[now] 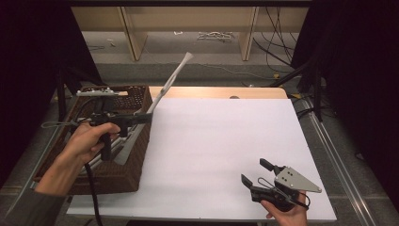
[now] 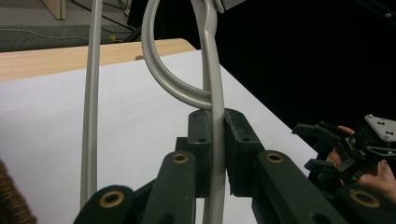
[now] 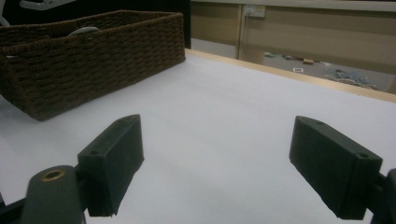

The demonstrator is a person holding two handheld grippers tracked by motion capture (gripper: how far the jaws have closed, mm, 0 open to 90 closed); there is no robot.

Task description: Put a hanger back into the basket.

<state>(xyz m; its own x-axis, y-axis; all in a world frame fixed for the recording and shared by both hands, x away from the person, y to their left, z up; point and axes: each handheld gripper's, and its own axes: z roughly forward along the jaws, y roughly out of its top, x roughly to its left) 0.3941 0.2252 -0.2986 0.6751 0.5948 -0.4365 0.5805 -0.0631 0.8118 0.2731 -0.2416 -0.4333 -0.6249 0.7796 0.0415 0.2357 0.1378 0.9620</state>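
Our left hand-held gripper (image 1: 147, 117) is clamped tight on a grey metal utensil (image 1: 171, 81), which slants up over the wicker basket (image 1: 117, 176) edge. Our right hand-held gripper (image 1: 256, 173) rests near the white surface (image 1: 211, 141) corner, its 2 jaws spread wide, holding nothing.

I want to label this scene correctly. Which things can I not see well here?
- Hanger held by left gripper: top cut by the edge in the left gripper view; blurred in the high view.
- Basket contents: covered by the hand in the high view, behind its wall in the right gripper view.
- Right gripper holds nothing.
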